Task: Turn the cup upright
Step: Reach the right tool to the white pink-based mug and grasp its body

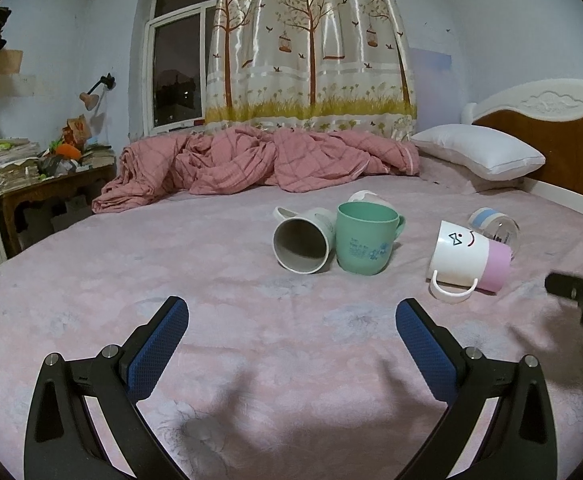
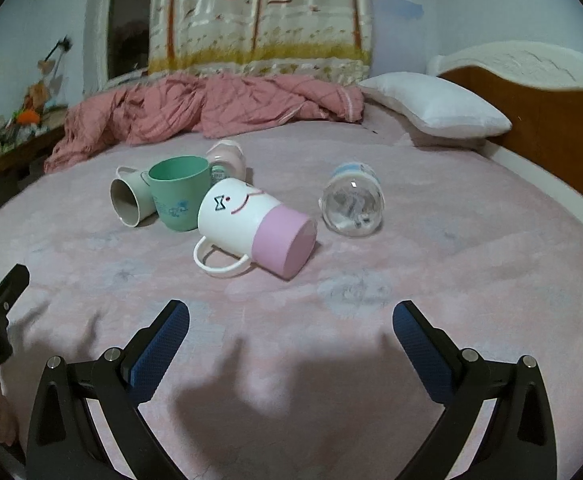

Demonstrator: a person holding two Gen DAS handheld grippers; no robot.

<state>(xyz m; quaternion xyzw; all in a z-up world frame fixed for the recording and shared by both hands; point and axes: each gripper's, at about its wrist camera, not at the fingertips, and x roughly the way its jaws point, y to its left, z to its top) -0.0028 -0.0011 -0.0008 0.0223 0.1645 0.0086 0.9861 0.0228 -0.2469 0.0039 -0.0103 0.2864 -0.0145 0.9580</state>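
Both claws are held wide apart with nothing between the blue pads, low over the pink bedspread (image 2: 471,264). The right claw (image 2: 291,316) is pointed at the white and pink cup (image 2: 251,226), which is lying on its side at about 12 o'clock from it, pink bottom turned toward the claw, handle resting on the fabric. So that one is probably the next to be flipped, since it's nearest and nothing is in the way.

The left claw (image 1: 291,312) is aimed at the grey cup (image 1: 301,244), also tipped over, mouth facing the claw, at 12 o'clock. It's touching the green cup (image 1: 365,240) at its 3 o'clock, which is already standing upright. A grab from that side looks crowded; the 9 o'clock side is free.

Farther out, a clear jar (image 2: 351,204) is lying at 1 o'clock from the right claw, apart from the cups. Another pinkish cup (image 2: 227,160) is half hidden behind the green one.

Plenty of flat bed is left in front. The soft bedspread could let a cup wobble when stood up. The blanket (image 1: 251,160) and pillow (image 1: 479,152) are well back.
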